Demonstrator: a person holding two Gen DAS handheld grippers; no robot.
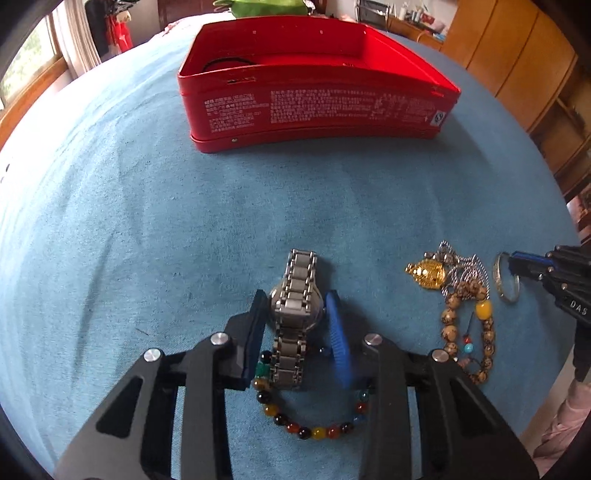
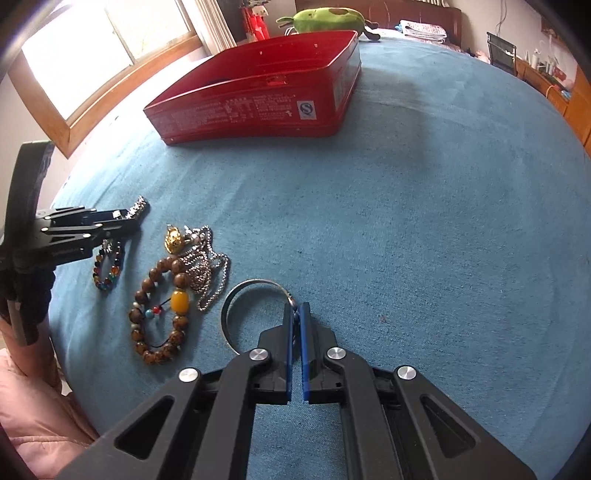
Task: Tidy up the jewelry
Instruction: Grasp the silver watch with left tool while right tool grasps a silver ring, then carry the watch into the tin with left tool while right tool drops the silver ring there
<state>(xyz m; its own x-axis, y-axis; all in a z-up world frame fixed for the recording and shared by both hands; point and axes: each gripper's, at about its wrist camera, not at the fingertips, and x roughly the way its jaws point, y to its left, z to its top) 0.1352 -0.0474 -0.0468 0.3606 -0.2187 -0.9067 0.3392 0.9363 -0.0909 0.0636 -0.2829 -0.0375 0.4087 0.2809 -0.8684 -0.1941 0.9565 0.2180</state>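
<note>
My left gripper (image 1: 297,301) is shut on a silver metal watch (image 1: 295,295), its blue pads at the case sides, low over the blue cloth. A multicoloured bead bracelet (image 1: 306,424) lies under it. My right gripper (image 2: 295,314) is shut on the rim of a silver bangle (image 2: 236,295) that lies on the cloth. Left of the bangle lie a brown wooden bead bracelet (image 2: 159,325) with an amber bead, a silver chain (image 2: 207,269) and a gold pendant (image 2: 174,240). The open red tin (image 1: 314,92) stands farther back, with a dark ring-shaped item inside.
The blue cloth (image 2: 424,221) covers a bed. A green plush toy (image 2: 325,18) lies behind the tin. A window (image 2: 92,55) is at the left and wooden cabinets (image 1: 517,74) at the right. Pink fabric (image 2: 37,406) hangs at the near edge.
</note>
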